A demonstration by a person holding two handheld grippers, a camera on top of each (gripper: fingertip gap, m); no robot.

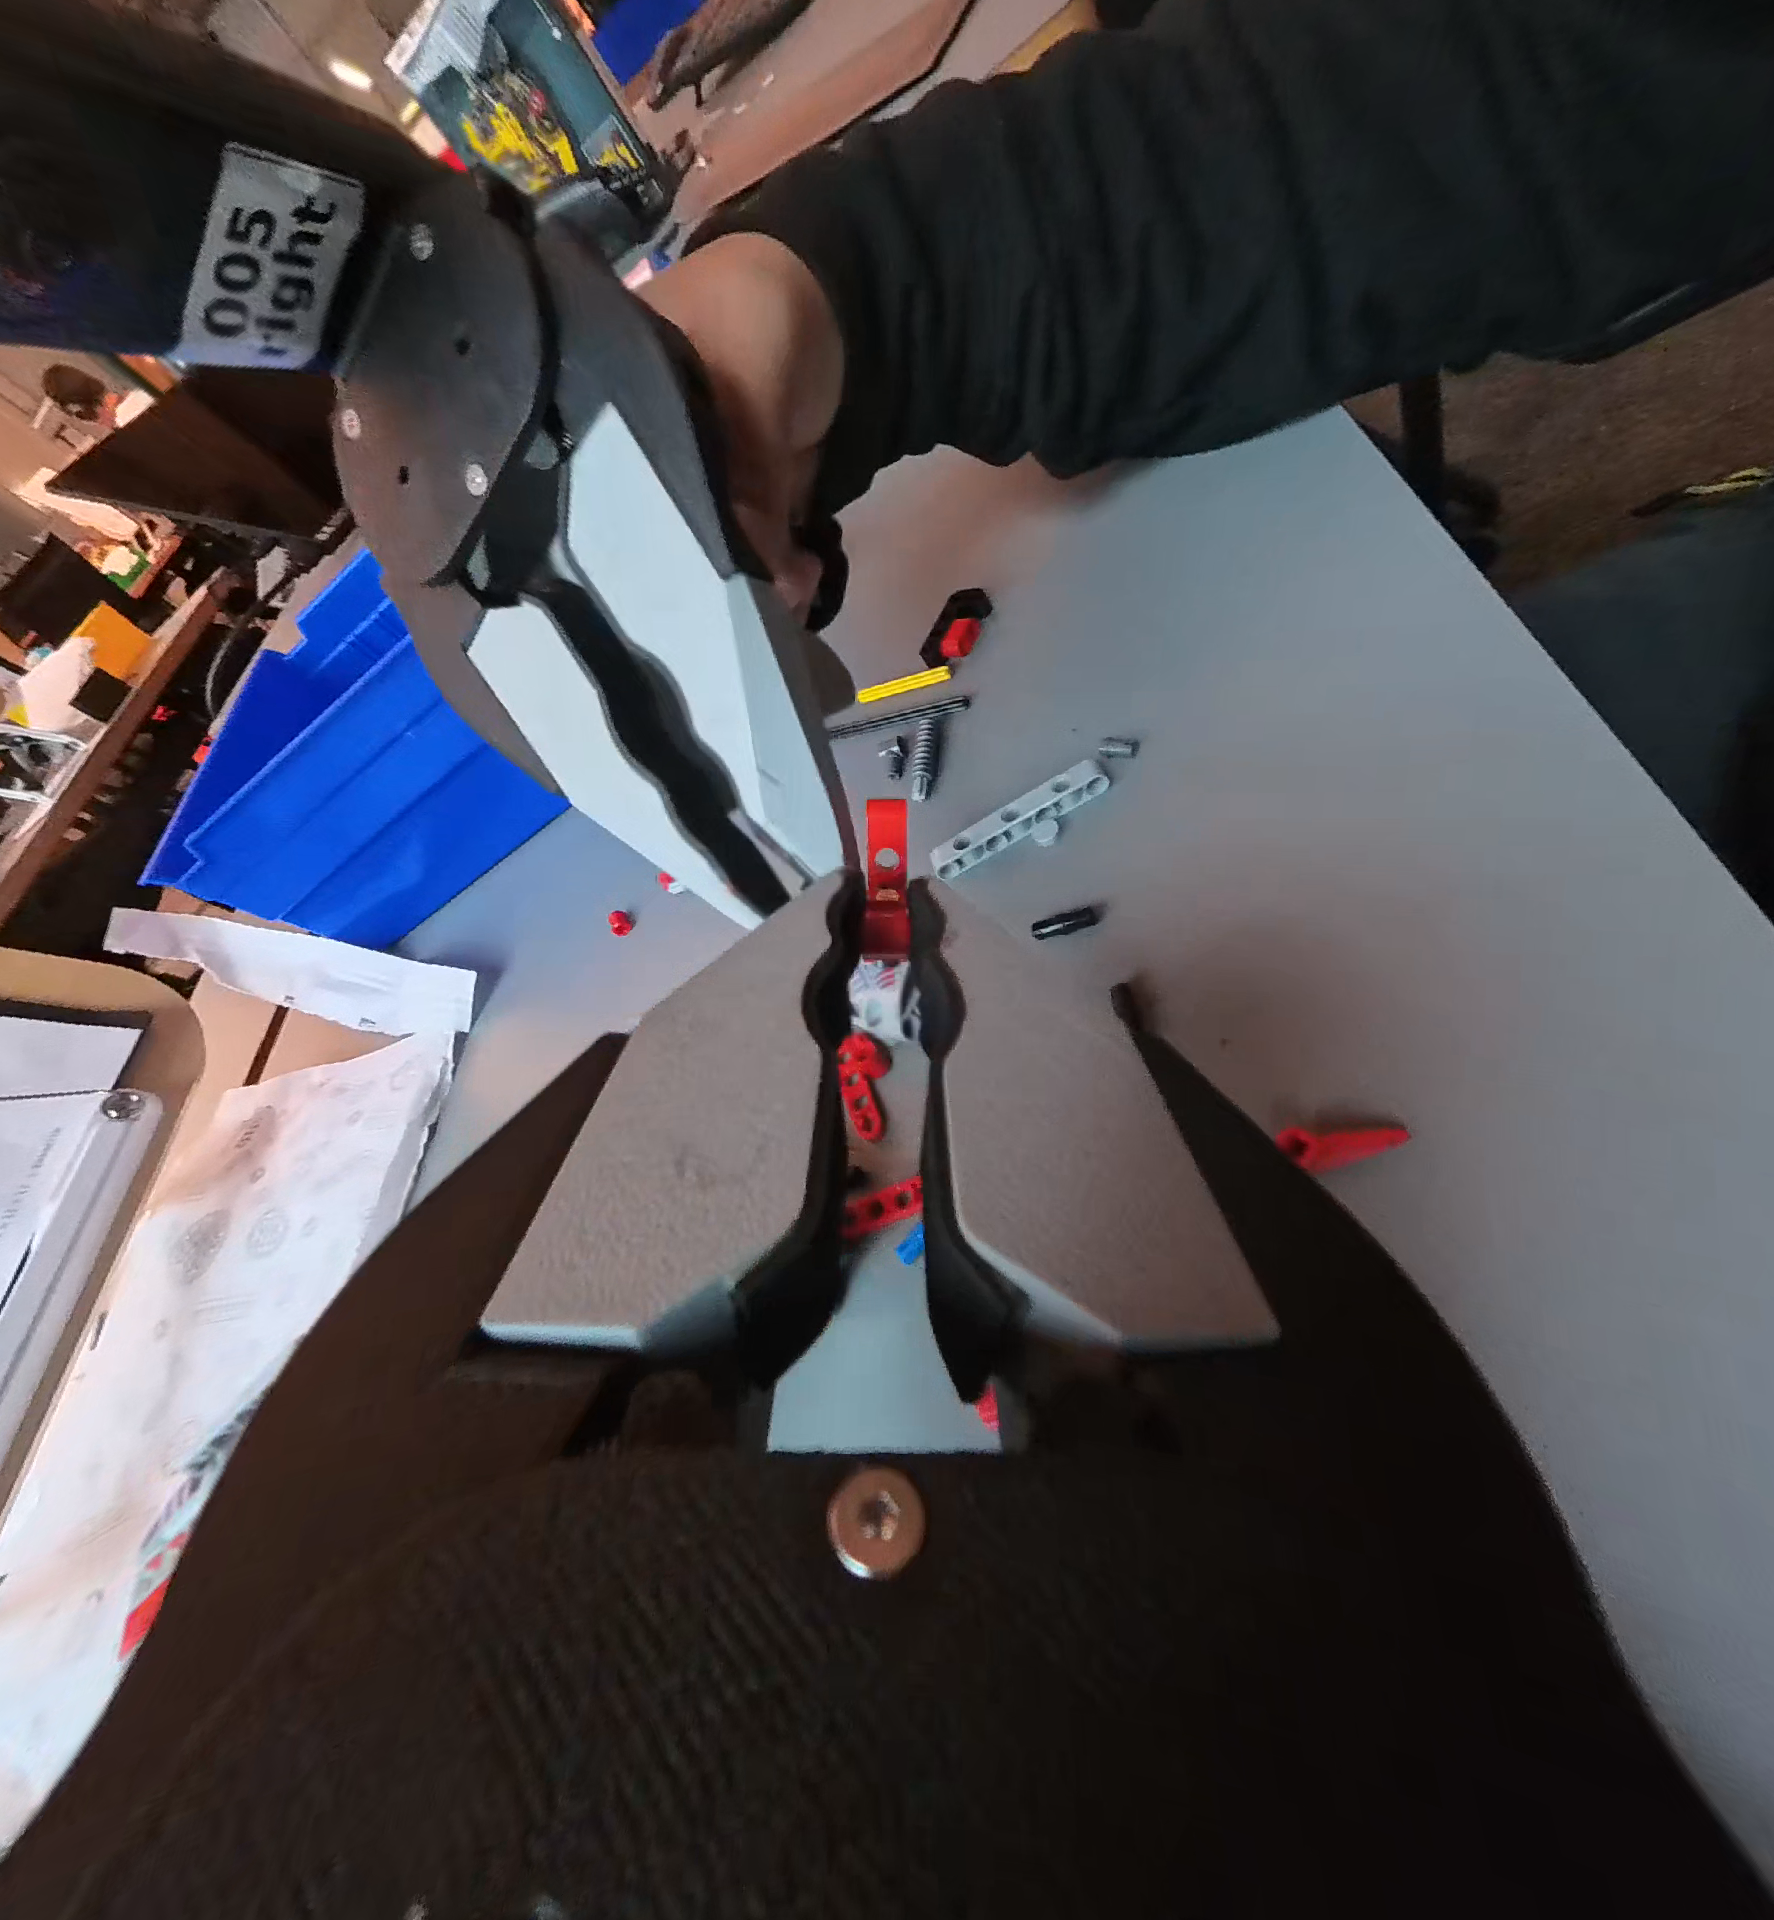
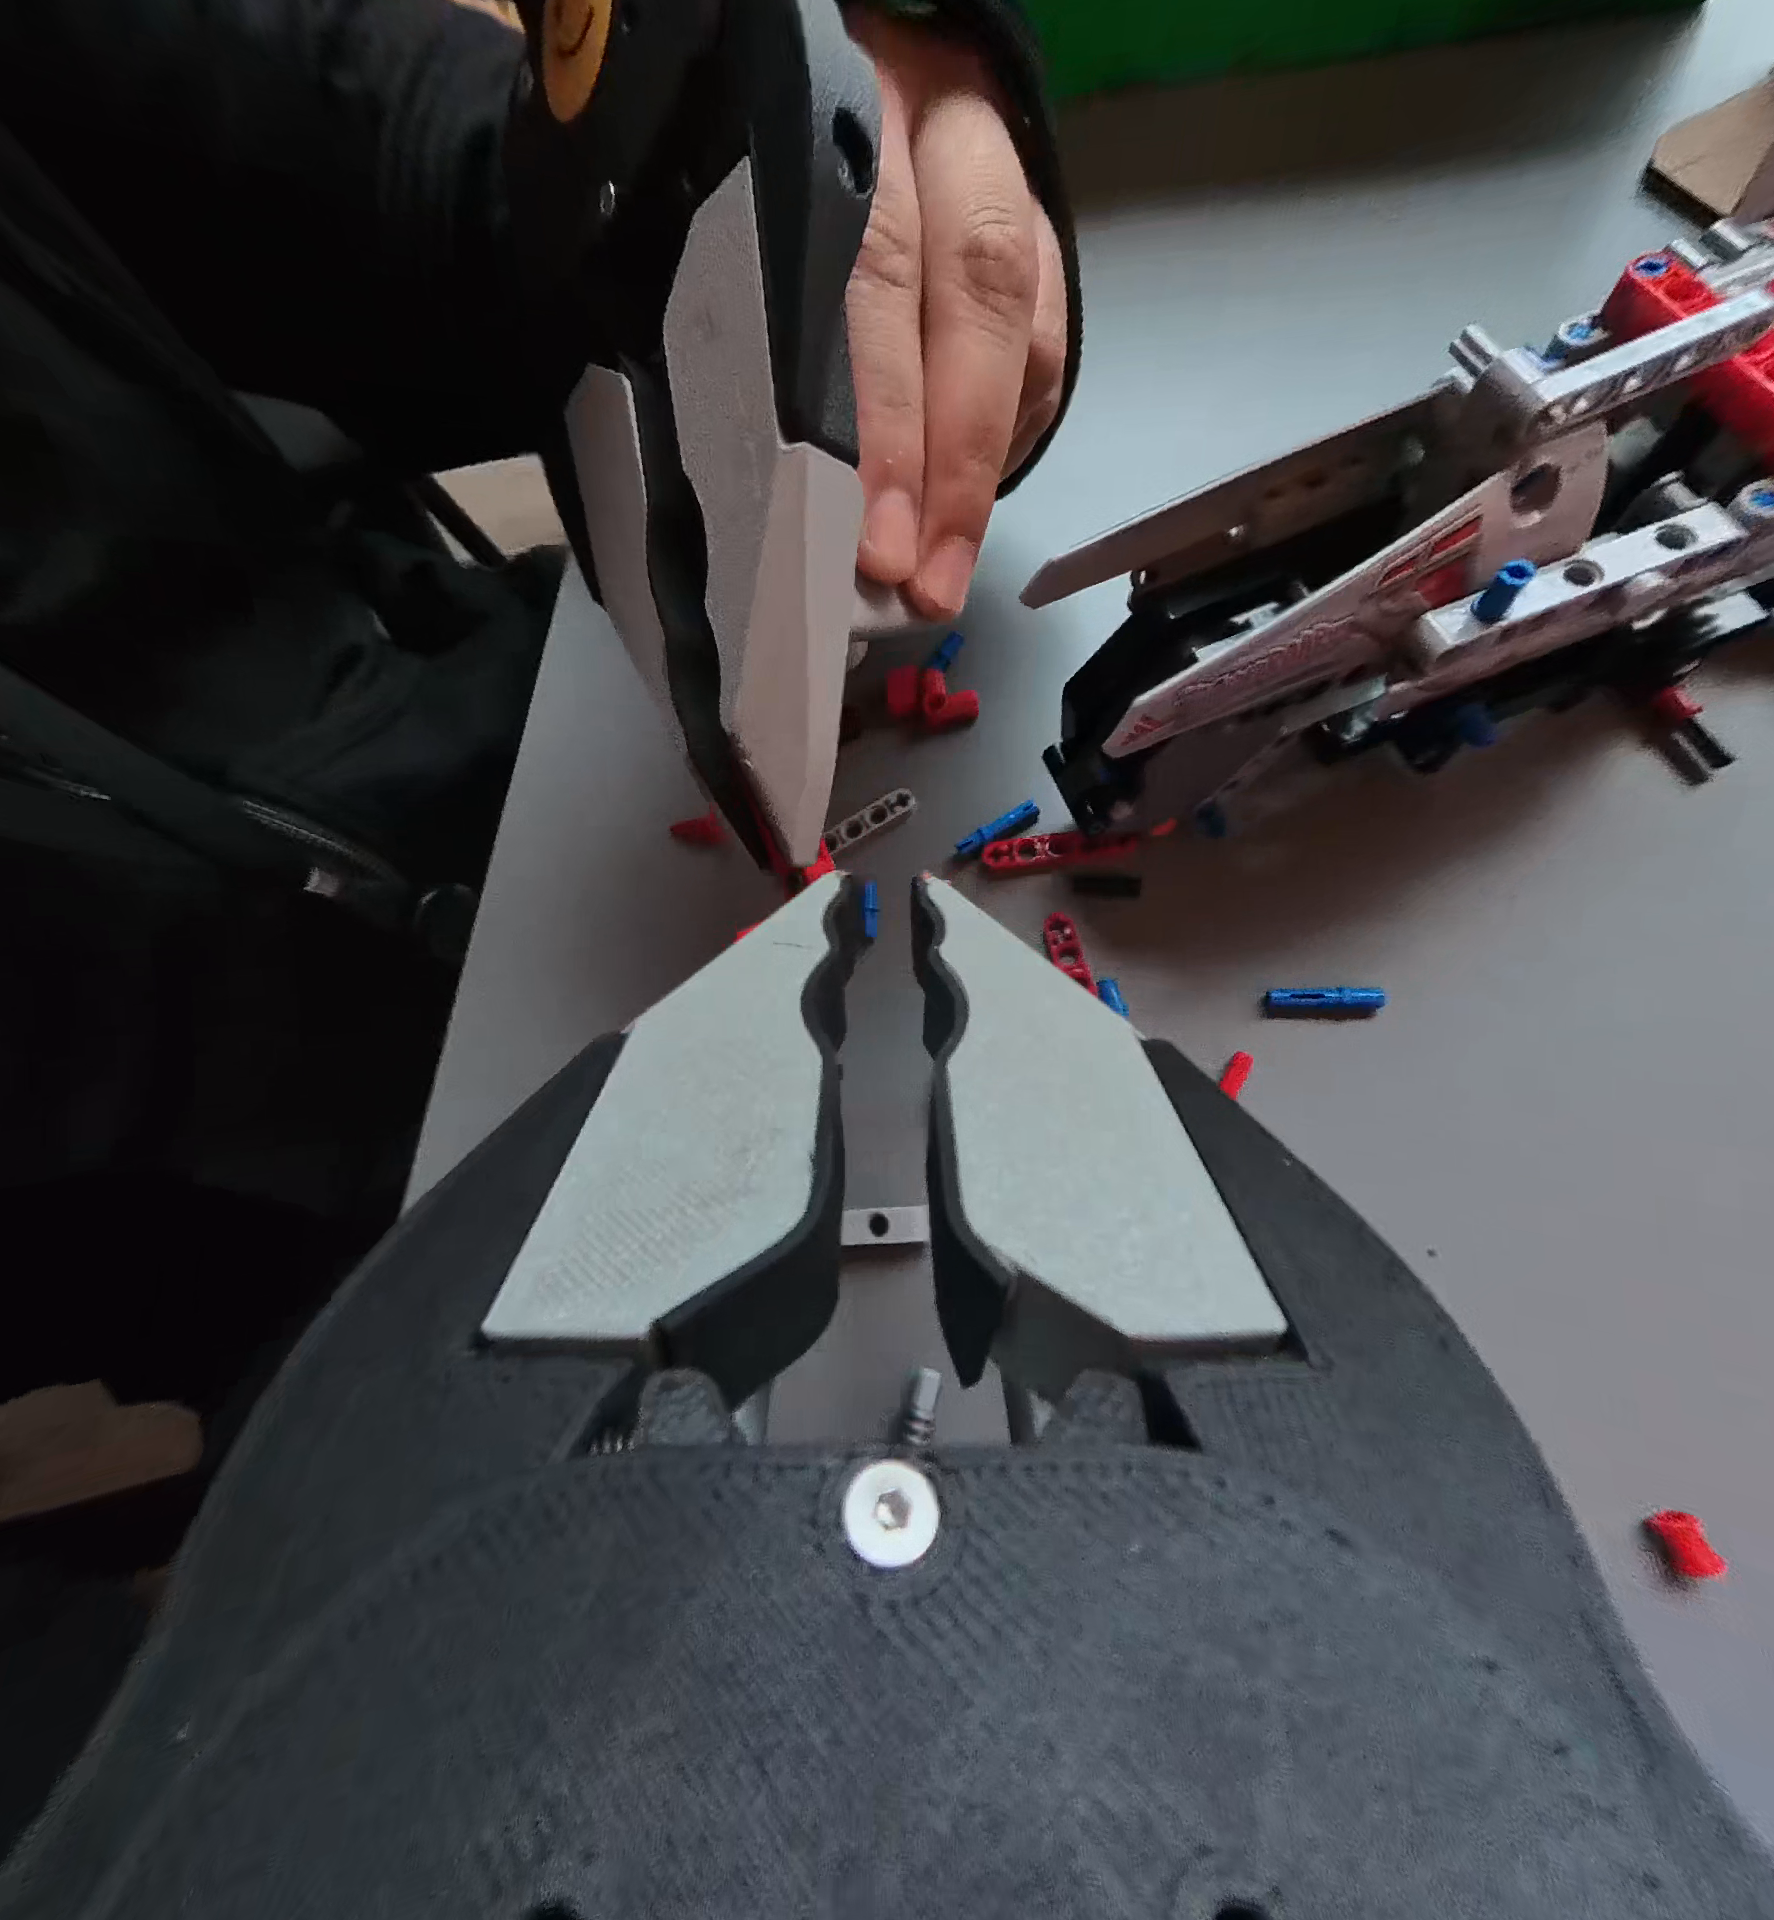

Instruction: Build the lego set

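- In the left wrist view, far left, loose white paper sheets [image 1: 239,1278] lie on a cardboard box [image 1: 52,997]; what the box holds cannot be seen.
- Behind them, blue plastic bins [image 1: 363,769] stand beyond the edge of the grey counter [image 1: 1330,831]; their insides face away, so any contents are hidden.
- At centre, the left hand-held gripper [image 1: 885,902] is closed down on a red lego piece [image 1: 885,862], a narrow strip with a hole that stands up from between the tips.
- The right hand-held gripper [image 1: 810,862] reaches in from the upper left of this view, its tips just beside the red piece.
- Right of the tips, loose parts lie on the counter: a light grey beam [image 1: 1018,821], a black pin [image 1: 1065,922], a yellow axle [image 1: 902,686], and a red wedge piece [image 1: 1345,1143] nearer the camera.
- In the right wrist view, the left hand-held gripper [image 2: 800,862] comes down from the upper left, held by a person's hand [image 2: 950,343], its tips on a red part.
- At centre, the right hand-held gripper [image 2: 885,894] has a narrow gap between its jaws; a small blue pin [image 2: 869,906] sits against the left fingertip, and whether it is actually gripped cannot be told.
- Right of it, red and blue pins are scattered on the counter, including a long blue axle pin [image 2: 1324,1000].
- Far right, the partly built lego model [image 2: 1434,582], white, red and black, rests on the counter, well apart from both grippers.
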